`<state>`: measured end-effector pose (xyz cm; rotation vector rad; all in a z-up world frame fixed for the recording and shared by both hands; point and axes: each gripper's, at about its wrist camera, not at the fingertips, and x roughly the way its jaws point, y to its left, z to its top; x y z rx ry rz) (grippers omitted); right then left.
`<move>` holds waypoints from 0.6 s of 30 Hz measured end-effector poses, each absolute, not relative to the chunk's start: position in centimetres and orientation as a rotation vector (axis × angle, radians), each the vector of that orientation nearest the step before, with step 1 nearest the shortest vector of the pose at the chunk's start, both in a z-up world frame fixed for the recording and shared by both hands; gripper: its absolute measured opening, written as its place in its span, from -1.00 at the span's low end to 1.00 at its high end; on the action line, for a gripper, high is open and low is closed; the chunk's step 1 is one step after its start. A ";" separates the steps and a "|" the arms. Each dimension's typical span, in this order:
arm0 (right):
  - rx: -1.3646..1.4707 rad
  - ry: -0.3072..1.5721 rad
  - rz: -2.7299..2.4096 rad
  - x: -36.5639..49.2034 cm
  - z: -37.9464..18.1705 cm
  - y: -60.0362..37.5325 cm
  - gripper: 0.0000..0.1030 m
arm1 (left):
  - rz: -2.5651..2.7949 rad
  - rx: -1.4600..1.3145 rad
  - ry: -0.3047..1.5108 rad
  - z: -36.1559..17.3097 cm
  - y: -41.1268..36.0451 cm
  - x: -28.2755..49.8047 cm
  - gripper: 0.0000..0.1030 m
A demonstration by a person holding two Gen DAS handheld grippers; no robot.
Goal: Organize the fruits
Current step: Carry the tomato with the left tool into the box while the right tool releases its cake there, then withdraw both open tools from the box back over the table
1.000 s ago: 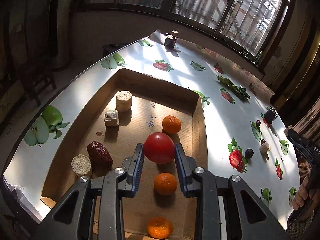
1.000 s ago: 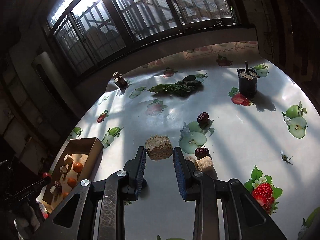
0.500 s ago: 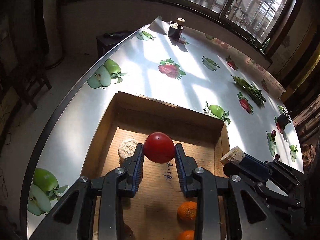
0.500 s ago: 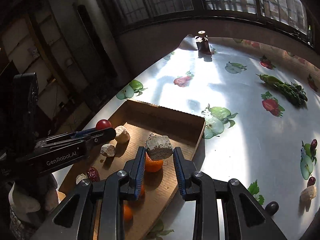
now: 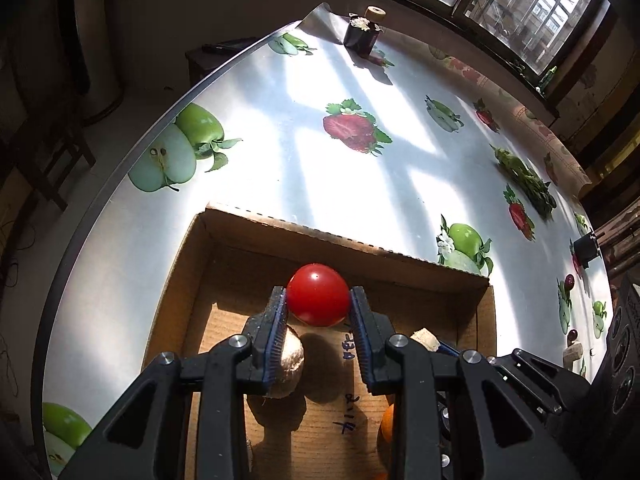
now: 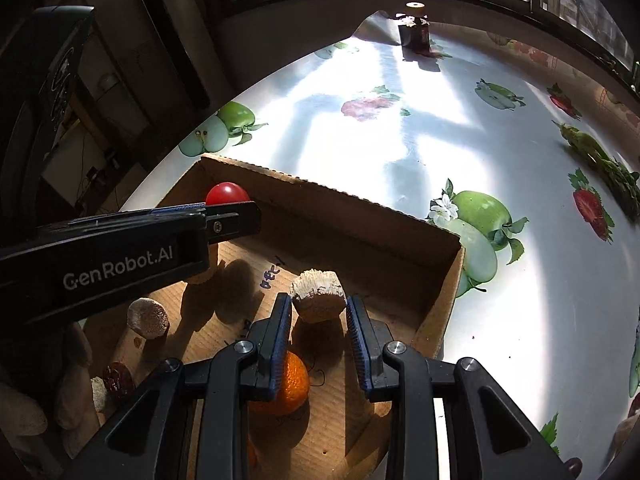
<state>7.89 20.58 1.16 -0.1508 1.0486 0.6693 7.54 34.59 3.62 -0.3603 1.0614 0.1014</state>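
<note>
My left gripper (image 5: 319, 308) is shut on a red tomato (image 5: 318, 294) and holds it above the far end of the open cardboard box (image 5: 344, 242). It shows from the side in the right wrist view (image 6: 224, 216), with the tomato (image 6: 226, 193) at its tip. My right gripper (image 6: 319, 312) is shut on a pale beige chunk (image 6: 318, 296) over the box's right half (image 6: 440, 312); that chunk also shows in the left wrist view (image 5: 425, 338). An orange (image 6: 288, 384) lies on the box floor under my right fingers.
In the box lie a round beige piece (image 5: 290, 360), another beige round (image 6: 147, 317) and a dark red date (image 6: 118, 380). On the fruit-print tablecloth stand a dark cup (image 5: 362, 36) at the far end, green vegetables (image 5: 524, 178) and another dark cup (image 5: 586, 248) at the right.
Both grippers have moved forward over the box toward its far end, each still holding its item. The right gripper has come from the open table with the beige chunk.
</note>
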 end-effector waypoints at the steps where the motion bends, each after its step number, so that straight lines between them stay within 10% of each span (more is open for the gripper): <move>1: -0.154 1.048 0.666 7.8 1.1 20.6 -0.40 | 0.103 -0.359 1.060 3.6 34.6 7.6 -0.42; 18: -0.122 0.920 0.667 4.9 4.9 18.4 -0.32 | 0.100 -0.440 0.916 9.1 34.7 1.6 -0.08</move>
